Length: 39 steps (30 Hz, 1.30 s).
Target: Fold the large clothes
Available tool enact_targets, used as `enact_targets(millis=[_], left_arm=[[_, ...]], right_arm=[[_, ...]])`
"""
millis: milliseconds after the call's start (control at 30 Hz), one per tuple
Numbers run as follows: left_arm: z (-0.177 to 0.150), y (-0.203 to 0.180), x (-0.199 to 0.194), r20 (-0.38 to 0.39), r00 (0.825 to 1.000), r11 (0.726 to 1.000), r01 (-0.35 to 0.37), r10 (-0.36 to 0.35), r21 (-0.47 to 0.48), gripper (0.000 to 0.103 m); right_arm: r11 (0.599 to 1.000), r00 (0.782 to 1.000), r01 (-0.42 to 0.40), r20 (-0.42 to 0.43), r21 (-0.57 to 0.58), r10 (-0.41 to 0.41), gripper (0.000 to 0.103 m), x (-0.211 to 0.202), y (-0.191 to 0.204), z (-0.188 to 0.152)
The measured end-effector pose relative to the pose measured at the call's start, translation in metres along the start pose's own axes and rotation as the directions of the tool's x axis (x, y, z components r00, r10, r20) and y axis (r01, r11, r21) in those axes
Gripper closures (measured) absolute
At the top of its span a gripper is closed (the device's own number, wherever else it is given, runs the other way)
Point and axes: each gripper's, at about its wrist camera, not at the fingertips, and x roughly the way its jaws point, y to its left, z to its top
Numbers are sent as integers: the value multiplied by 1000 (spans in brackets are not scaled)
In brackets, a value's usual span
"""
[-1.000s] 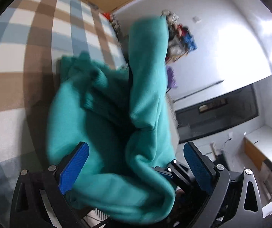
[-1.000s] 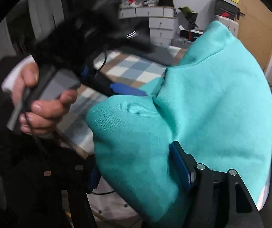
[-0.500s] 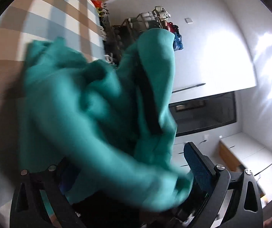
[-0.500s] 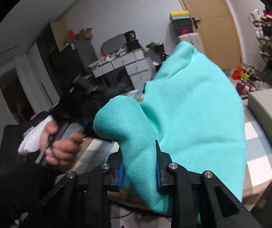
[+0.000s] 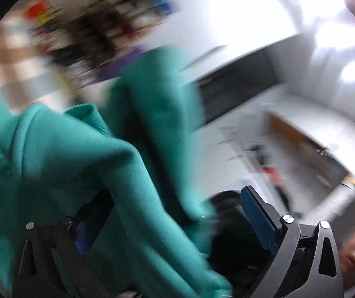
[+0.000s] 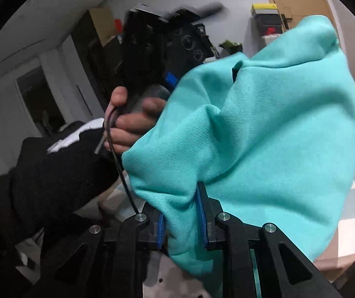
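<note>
The right gripper is closing, its 2 fingers pinching a fold of the turquoise fleece sweatshirt held aloft at frame centre. The left gripper is spread, cloth draped across it — next, a second grip, I judge.

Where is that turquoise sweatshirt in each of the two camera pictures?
Left wrist view: the turquoise sweatshirt fills the lower left, blurred, draped across the left gripper.
Right wrist view: it fills the centre and right, bunched, with a fold between the closing jaws of the right gripper.
Shared landmark: the checked cloth, upper left there, lower right here.
</note>
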Motion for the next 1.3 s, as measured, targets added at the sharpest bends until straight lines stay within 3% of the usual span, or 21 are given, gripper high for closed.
enact_targets(millis=[67, 133, 233, 333, 467, 533, 667, 700, 833, 967, 1067, 1167, 1200, 1300], left_arm=[[0, 33, -2, -46, 996, 986, -77, 71, -146, 5], [4, 39, -13, -19, 999, 983, -40, 37, -177, 5], [10, 11, -22, -19, 1000, 997, 10, -12, -71, 5], [15, -23, -24, -113, 994, 998, 0, 7, 62, 5], [19, -32, -15, -213, 971, 986, -79, 110, 148, 5], [16, -25, -18, -226, 952, 971, -170, 205, 167, 5], [7, -8, -48, -150, 900, 911, -396, 410, 115, 6], [6, -6, -58, -127, 895, 904, -419, 428, 89, 6], [-20, -12, -114, -24, 895, 895, -446, 446, -21, 6], [-39, -48, -134, 44, 909, 910, -415, 414, 9, 6], [-34, -53, -112, 40, 915, 916, -401, 401, 0, 6], [-29, -25, -83, -25, 899, 897, -438, 438, -62, 6], [-27, -10, -75, -43, 891, 886, -454, 452, -91, 6], [-23, 16, -59, -106, 840, 819, -542, 532, -188, 6]], right_arm=[[1000, 999, -10, -42, 22, 11, 82, 9, -1, -1], [999, 998, -21, -59, 29, 23, 81, 13, 0, 0], [998, 996, -48, -75, 50, 52, 81, 17, -3, 0], [987, 988, -120, -84, 108, 129, 81, 21, -18, 2], [976, 975, -177, -109, 130, 191, 81, 34, -30, 6], [974, 968, -178, -153, 143, 199, 81, 48, -31, 12], [984, 959, -101, -249, 144, 135, 81, 76, -16, 23], [988, 955, -76, -273, 137, 112, 81, 82, -11, 23], [996, 934, 14, -357, 87, 18, 81, 114, 7, 26], [996, 917, 71, -395, 55, -43, 81, 132, 17, 24], [994, 912, 108, -401, 28, -87, 81, 142, 27, 24], [991, 912, 132, -389, -19, -129, 81, 146, 29, 22], [988, 909, 145, -385, -59, -157, 81, 146, 34, 19], [972, 907, 176, -358, -159, -223, 78, 147, 45, 9]])
